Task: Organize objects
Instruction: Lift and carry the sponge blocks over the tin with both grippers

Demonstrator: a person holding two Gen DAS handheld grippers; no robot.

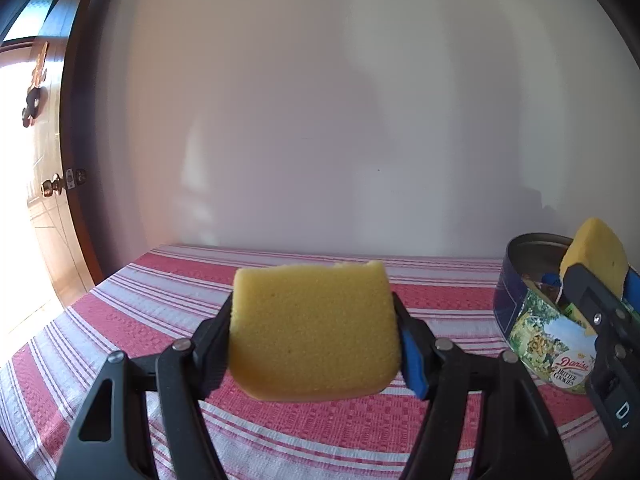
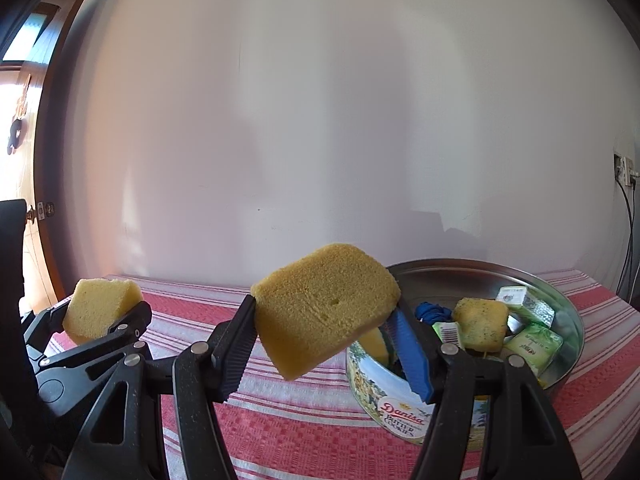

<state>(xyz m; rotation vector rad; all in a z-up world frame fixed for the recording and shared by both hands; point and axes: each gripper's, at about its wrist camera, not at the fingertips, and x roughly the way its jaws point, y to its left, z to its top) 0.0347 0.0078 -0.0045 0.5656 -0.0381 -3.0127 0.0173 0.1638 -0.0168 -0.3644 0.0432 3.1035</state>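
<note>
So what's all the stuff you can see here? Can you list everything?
sponges: three, yellow; one in each gripper, held above the table, a speckled one inside the tin
cookie tin: one, blue with a picture, open, right side of the table
small cartons: several, green and white, inside the tin
blue bundle: one, inside the tin
tablecloth: one, red and white stripes, covering the table
wall: white, behind the table
door: wooden, with a knob, far left
wall socket with cables: far right
left hand-held gripper: black, clamping a sponge
right hand-held gripper: black and blue, clamping a sponge
</note>
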